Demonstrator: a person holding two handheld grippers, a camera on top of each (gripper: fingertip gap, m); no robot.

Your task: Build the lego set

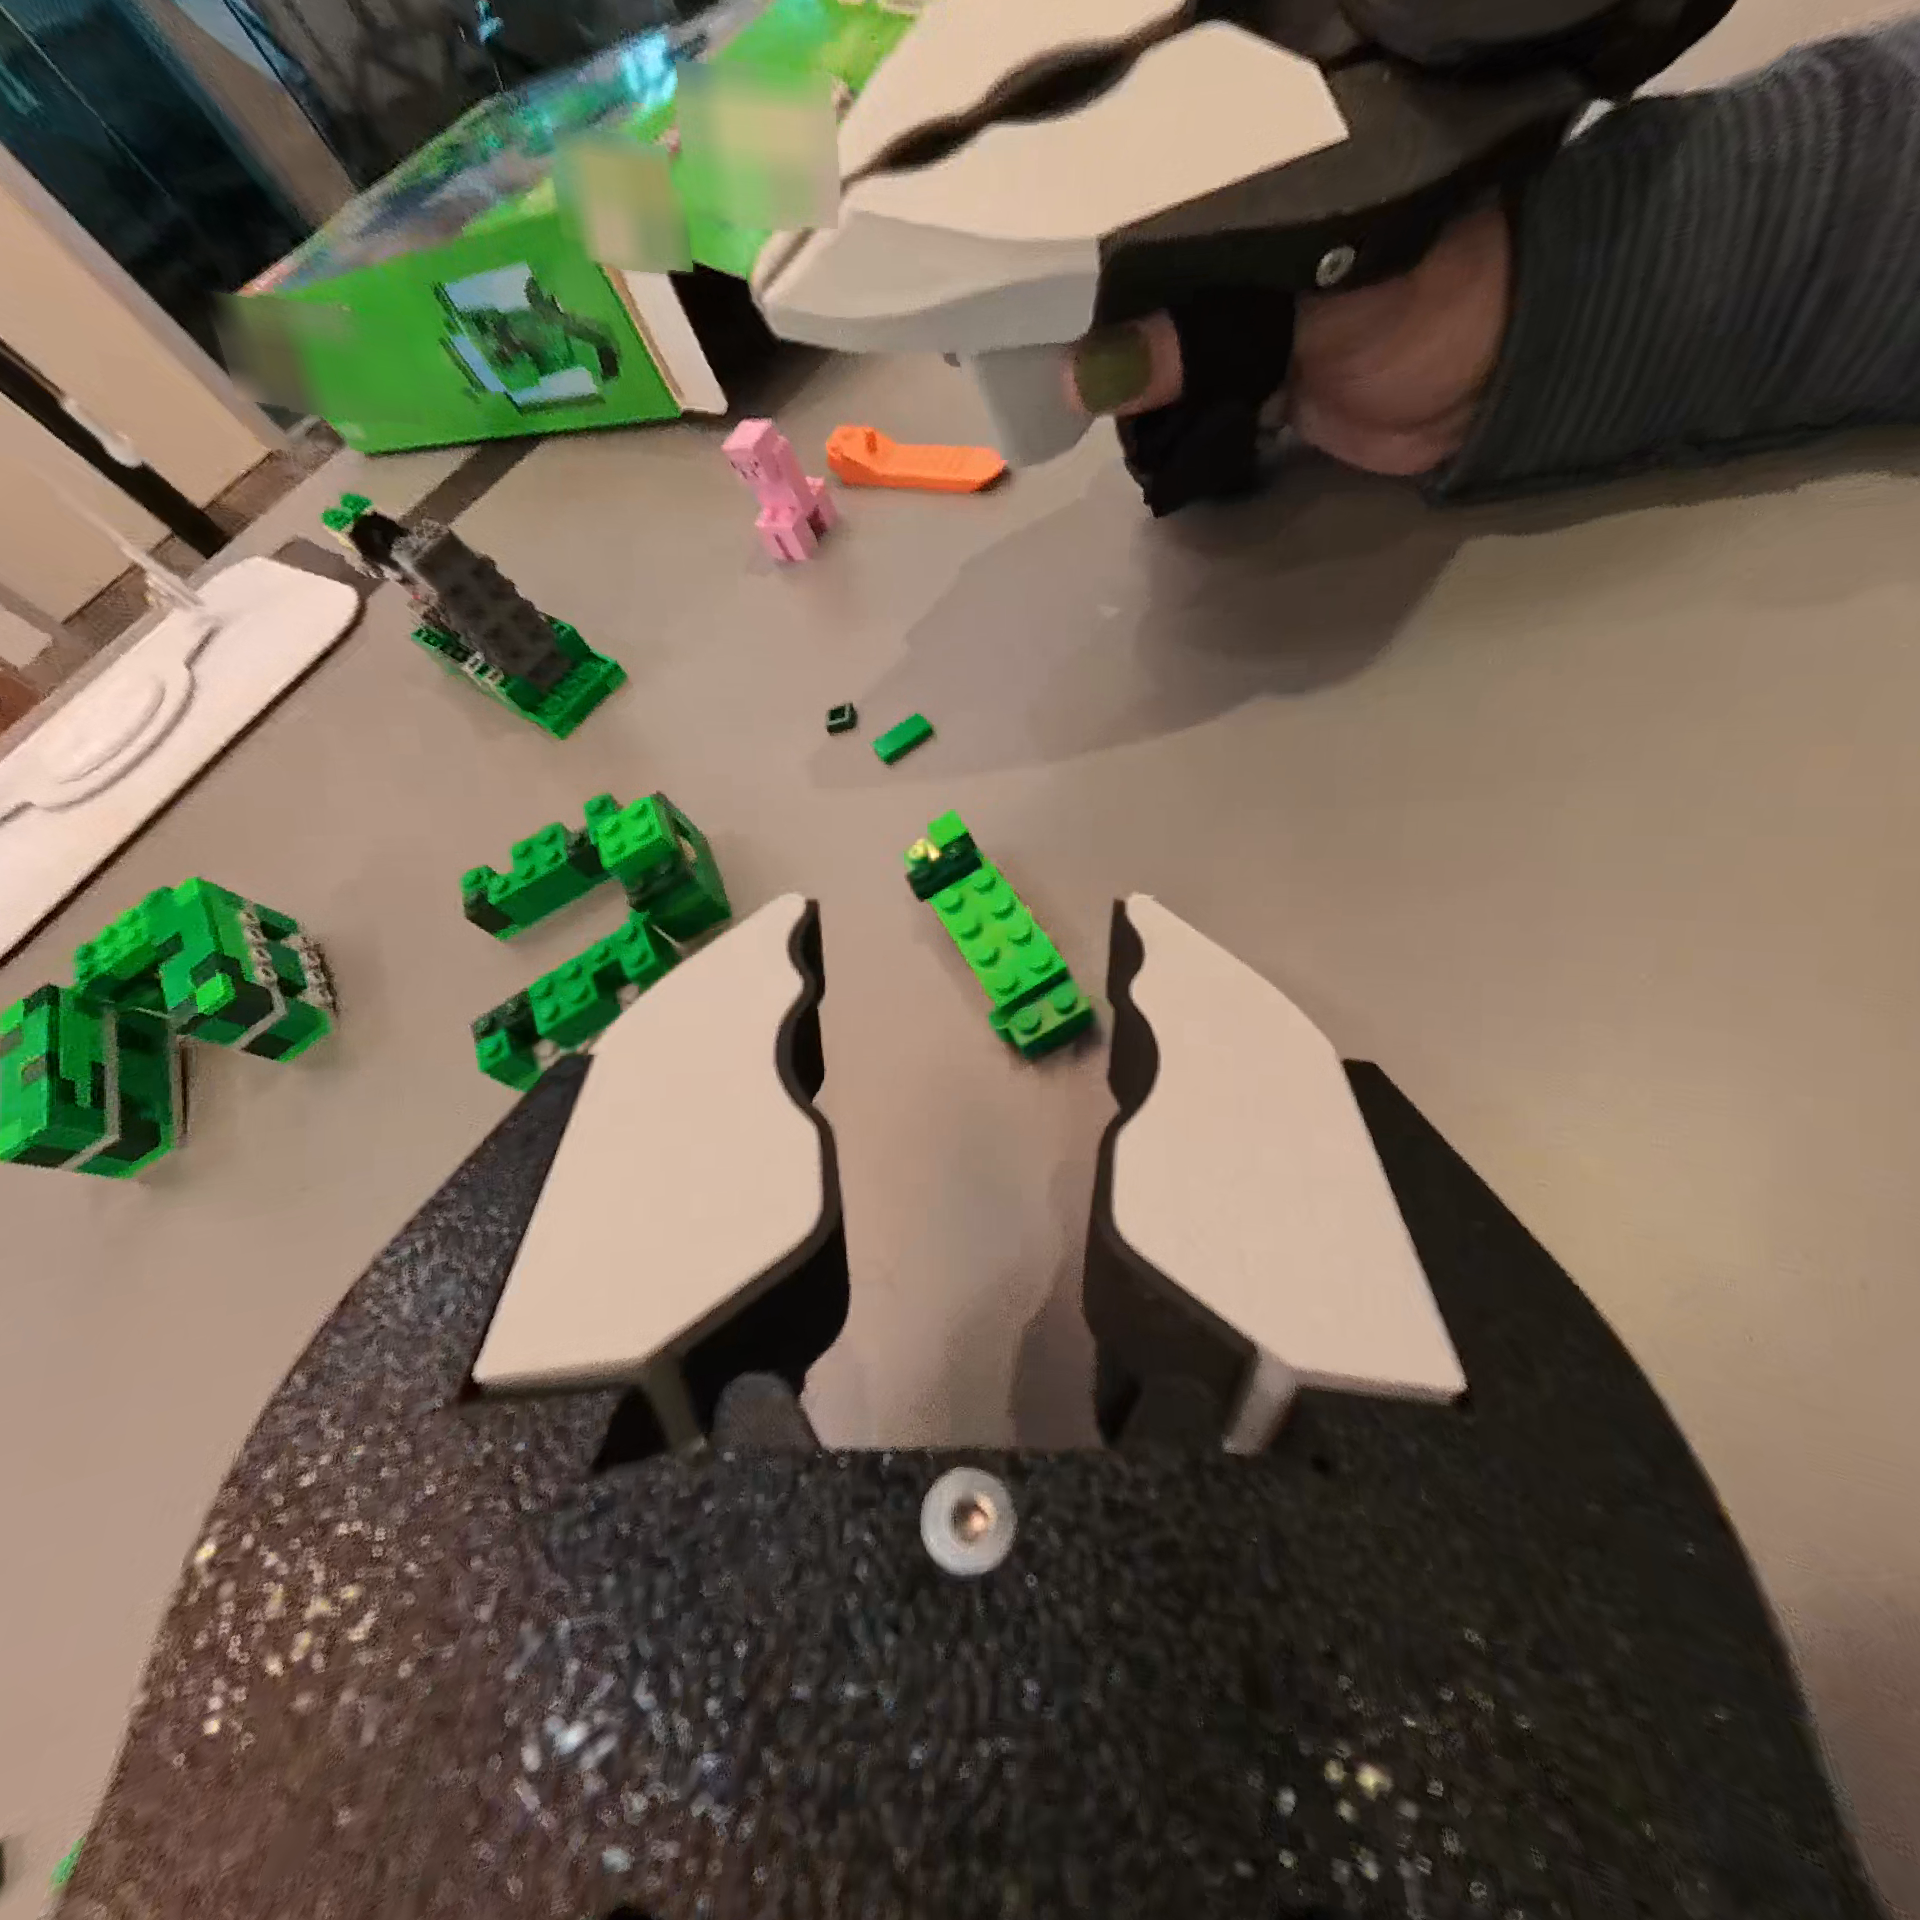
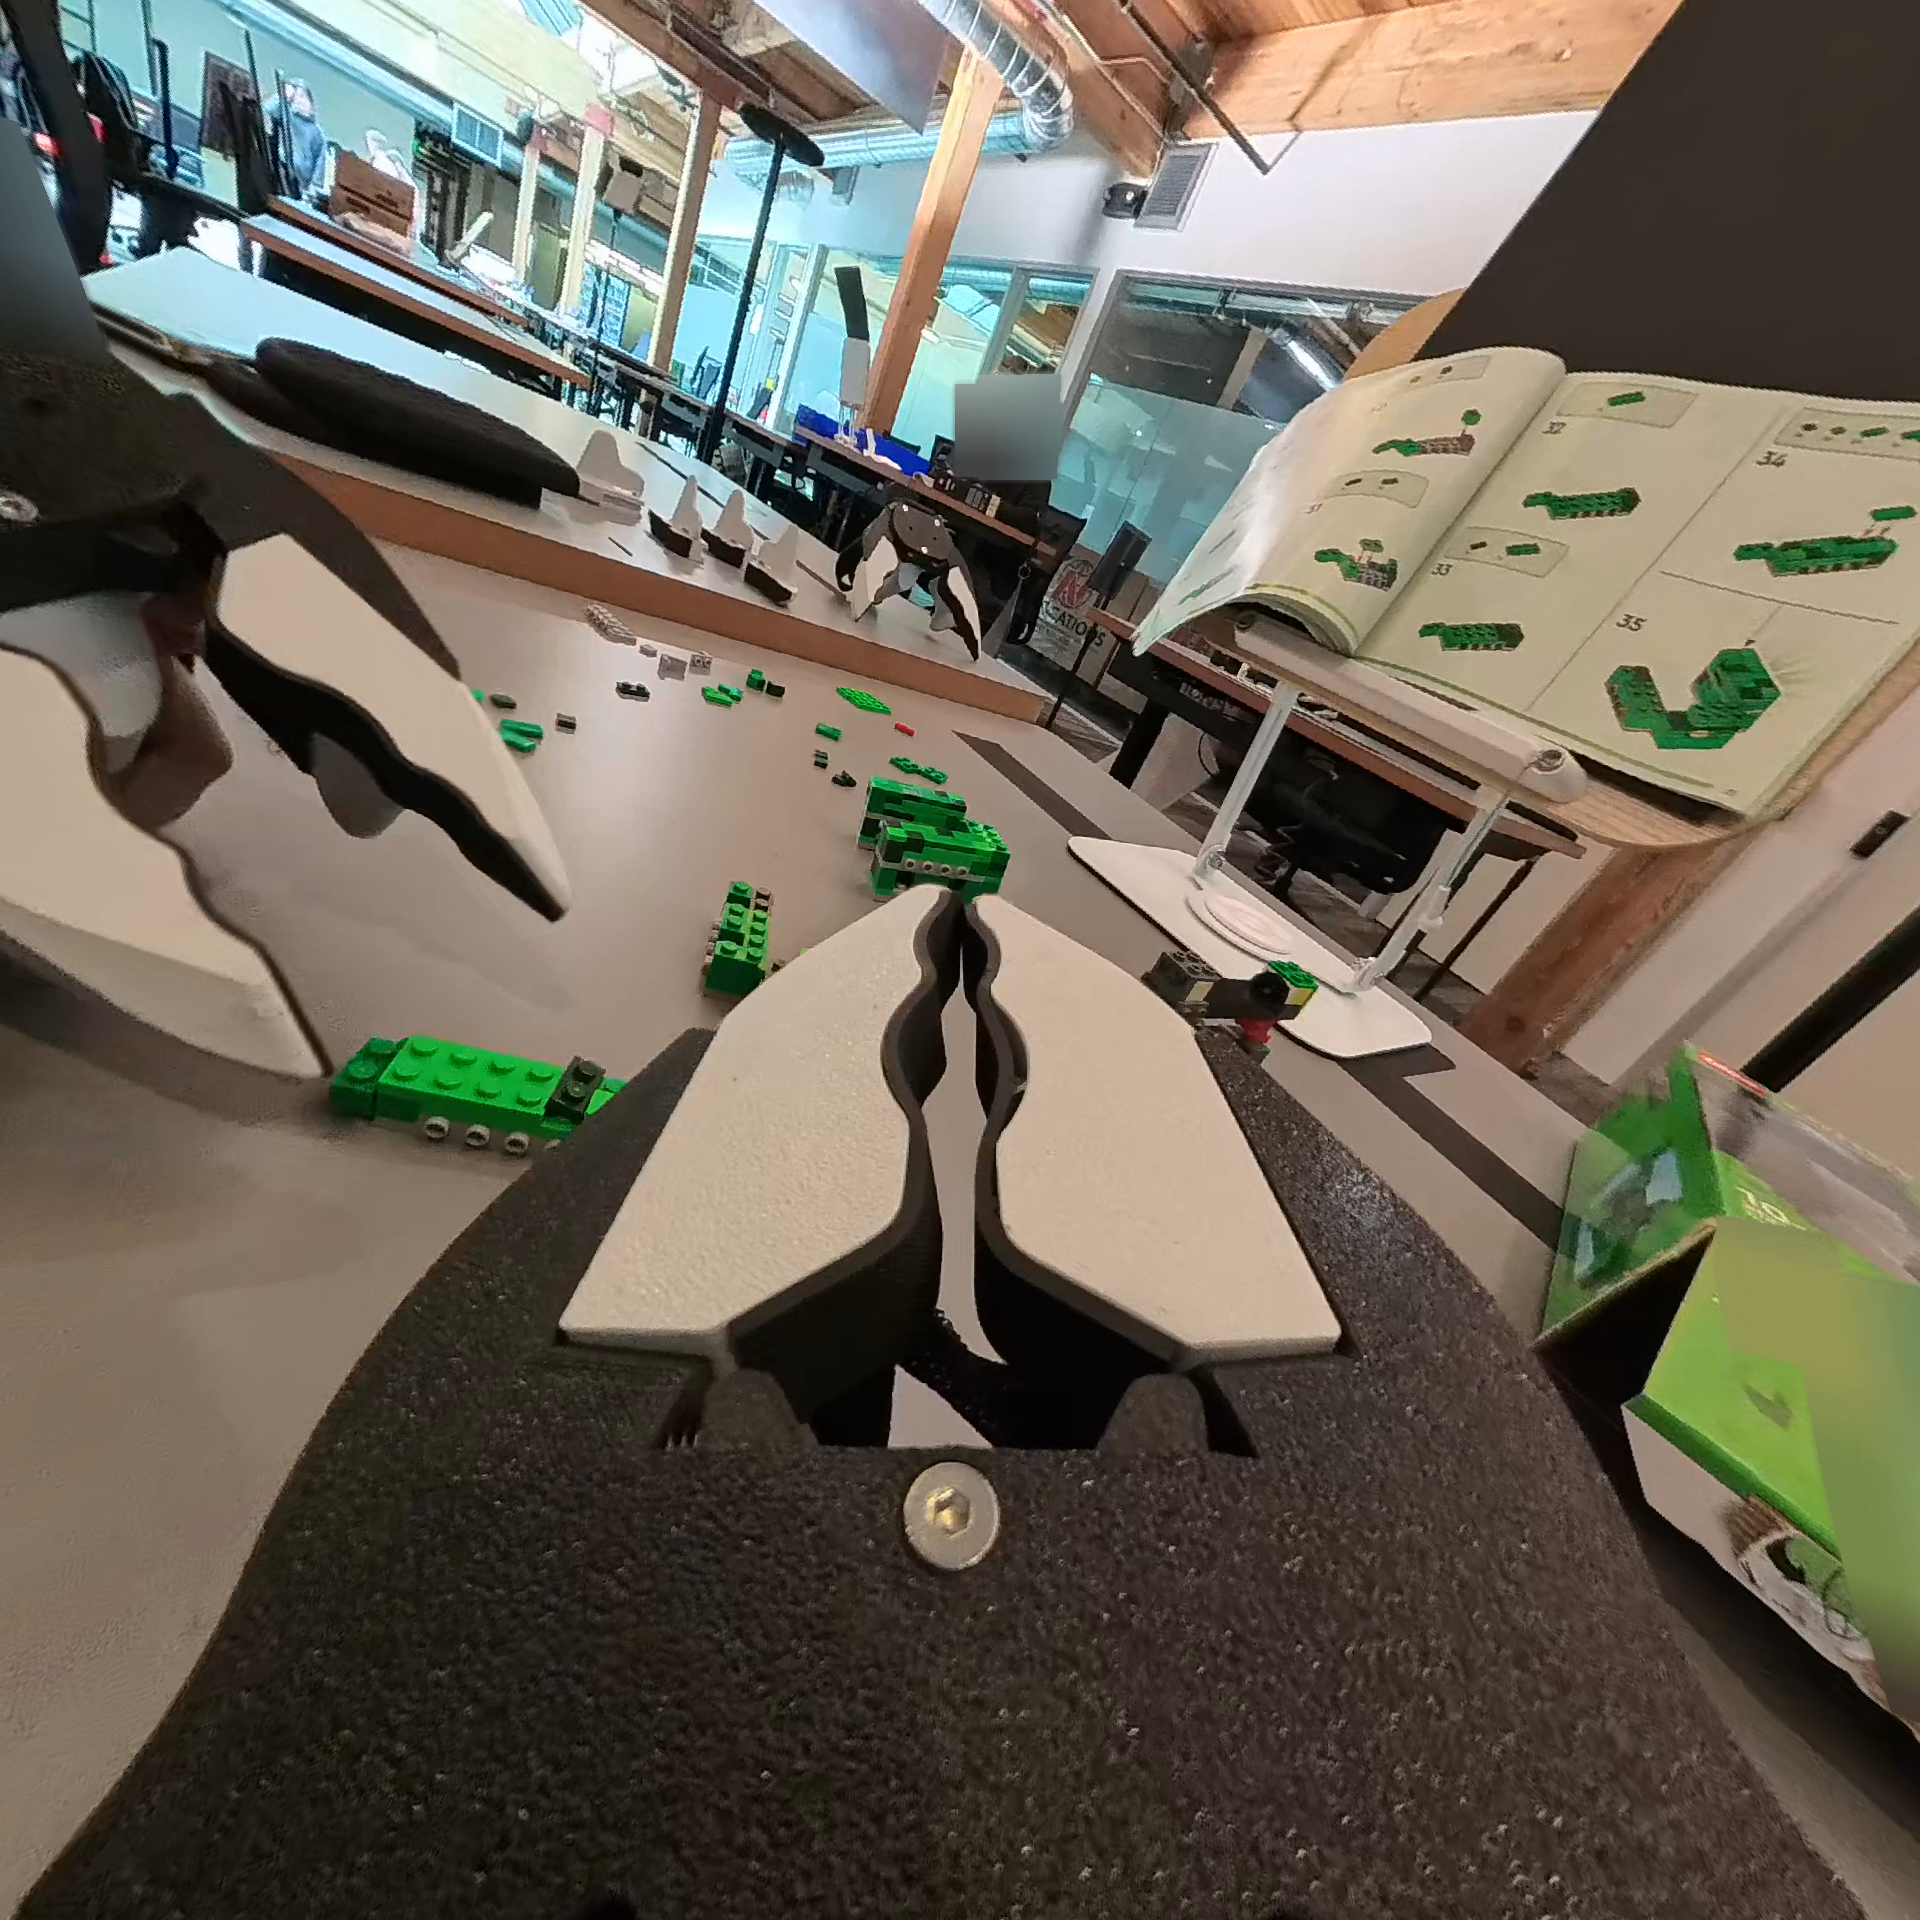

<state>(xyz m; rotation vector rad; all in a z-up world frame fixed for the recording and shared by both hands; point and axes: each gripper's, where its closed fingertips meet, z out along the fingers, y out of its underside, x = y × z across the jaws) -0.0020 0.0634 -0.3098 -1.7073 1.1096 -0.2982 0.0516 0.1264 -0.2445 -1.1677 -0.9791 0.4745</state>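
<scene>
Hovering low over the grey bench (image 1: 1455, 935), the left hand-held gripper (image 1: 966, 914) has its jaws apart and empty, with a long green brick strip (image 1: 997, 935) lying flat just ahead between the fingertips. From the right wrist view, the right hand-held gripper (image 2: 961, 909) has its jaws together on nothing, the same strip (image 2: 457, 1086) lying to its left and an open instruction booklet (image 2: 1558, 551) propped on a stand at right.

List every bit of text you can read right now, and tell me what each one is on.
I won't quote writing; these things bear it:
Open instruction booklet: printed step numbers beside the build diagrams, legible.
Green box: printed pictures and lettering, partly covered by blur patches.
Sign beyond the table's far edge: lettering, partly hidden.
</scene>
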